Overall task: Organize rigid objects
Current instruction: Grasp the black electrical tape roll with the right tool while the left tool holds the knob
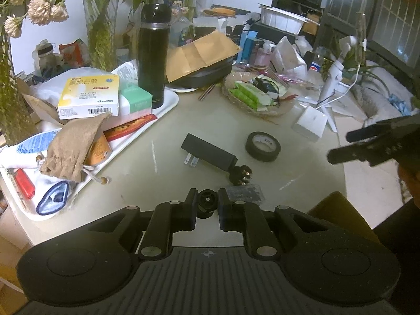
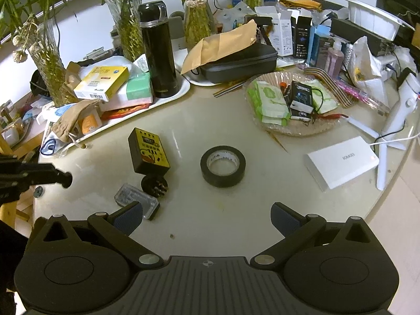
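The white plastic tray (image 2: 183, 89) at the round beige table's (image 2: 262, 197) far left edge already holds boxes and the tall black steel flask (image 2: 158, 50). Still loose in the bare middle lie the black-and-yellow plug-in adapter (image 2: 148, 152), the small clear plastic case (image 2: 137, 200) near the front edge, and the black tape roll (image 2: 223, 166) lying flat. So the sorting looks barely under way. The adapter's long axis runs from far-left to near-right, its round socket end toward the front edge. The left gripper (image 1: 207, 202) is clamped on a small round black knob (image 1: 207, 200), lifted off the table. The right gripper (image 2: 207, 219) gapes wide, empty, above the near edge.
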A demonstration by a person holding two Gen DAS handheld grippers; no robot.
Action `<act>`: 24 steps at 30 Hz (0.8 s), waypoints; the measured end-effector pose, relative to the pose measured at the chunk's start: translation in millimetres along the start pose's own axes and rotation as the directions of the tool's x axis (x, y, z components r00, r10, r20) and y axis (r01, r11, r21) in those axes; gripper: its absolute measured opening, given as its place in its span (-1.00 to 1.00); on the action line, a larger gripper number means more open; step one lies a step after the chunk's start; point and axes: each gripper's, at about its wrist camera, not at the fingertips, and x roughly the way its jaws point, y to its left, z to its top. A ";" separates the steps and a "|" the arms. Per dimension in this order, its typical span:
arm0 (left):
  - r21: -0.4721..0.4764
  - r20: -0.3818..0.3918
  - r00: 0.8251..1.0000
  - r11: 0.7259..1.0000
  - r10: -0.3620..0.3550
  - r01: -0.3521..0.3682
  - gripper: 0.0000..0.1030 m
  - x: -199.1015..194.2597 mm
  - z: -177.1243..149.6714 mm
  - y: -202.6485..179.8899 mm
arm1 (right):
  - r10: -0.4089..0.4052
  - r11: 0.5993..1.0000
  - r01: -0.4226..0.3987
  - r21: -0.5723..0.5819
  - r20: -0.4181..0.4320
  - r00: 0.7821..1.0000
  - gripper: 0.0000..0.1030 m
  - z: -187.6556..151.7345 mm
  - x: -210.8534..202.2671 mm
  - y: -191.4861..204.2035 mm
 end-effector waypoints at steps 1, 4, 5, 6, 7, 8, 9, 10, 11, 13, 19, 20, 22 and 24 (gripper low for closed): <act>-0.002 -0.001 1.000 1.000 -0.002 0.002 -0.69 -1.4 -0.7 -0.1 | -0.001 1.000 0.001 -0.003 0.000 1.000 1.00 1.8 1.4 0.6; -0.007 0.002 1.000 1.000 -0.008 0.008 -0.69 -5.4 -2.3 -1.0 | -0.005 1.000 0.005 -0.019 0.007 1.000 1.00 7.5 6.3 2.0; -0.008 0.003 1.000 1.000 -0.009 0.009 -0.69 -6.7 -2.8 -1.0 | -0.005 1.000 0.005 -0.022 0.009 1.000 1.00 9.3 8.3 2.1; -0.010 0.004 1.000 1.000 -0.010 0.010 -0.69 -8.2 -3.0 -1.4 | -0.004 1.000 0.005 -0.025 0.010 1.000 1.00 11.0 10.4 2.0; -0.011 0.006 1.000 1.000 -0.011 0.012 -0.69 -9.8 -3.6 -1.5 | -0.004 1.000 0.004 -0.028 0.010 1.000 1.00 13.1 13.0 1.9; -0.012 0.007 1.000 1.000 -0.013 0.013 -0.69 -11.2 -4.2 -1.7 | -0.004 1.000 0.005 -0.030 0.009 1.000 1.00 15.0 15.6 1.5; -0.014 0.005 1.000 1.000 -0.014 0.014 -0.69 -12.1 -4.8 -1.7 | -0.005 0.999 0.005 -0.032 0.007 1.000 1.00 16.8 18.6 1.3; -0.016 0.003 1.000 1.000 -0.015 0.015 -0.69 -12.8 -5.7 -1.8 | -0.005 0.999 0.006 -0.035 0.004 1.000 1.00 18.5 21.8 1.0; -0.019 0.001 1.000 1.000 -0.017 0.017 -0.69 -13.5 -6.7 -1.5 | -0.006 0.999 0.006 -0.038 0.003 1.000 1.00 19.9 24.9 0.5; -0.026 0.000 1.000 0.999 -0.019 0.019 -0.69 -15.2 -8.8 -0.6 | -0.007 0.999 0.007 -0.042 0.000 1.000 1.00 22.7 32.0 -0.4; -0.038 -0.003 1.000 0.999 -0.024 0.023 -0.69 -20.5 -13.1 0.7 | -0.012 0.999 0.011 -0.043 -0.015 1.000 1.00 29.4 59.4 -4.7; -0.039 -0.003 1.000 0.999 -0.024 0.023 -0.69 -21.0 -13.2 1.0 | -0.013 0.999 0.012 -0.043 -0.018 1.000 1.00 30.5 64.0 -4.8; -0.042 -0.003 1.000 0.999 -0.024 0.024 -0.69 -22.4 -13.4 1.3 | -0.003 0.999 0.002 -0.039 -0.023 1.000 1.00 32.0 74.5 -6.1; -0.047 -0.002 1.000 0.999 -0.027 0.027 -0.69 -24.2 -14.6 1.9 | -0.003 1.000 0.002 -0.030 -0.030 1.000 1.00 33.6 84.9 -7.8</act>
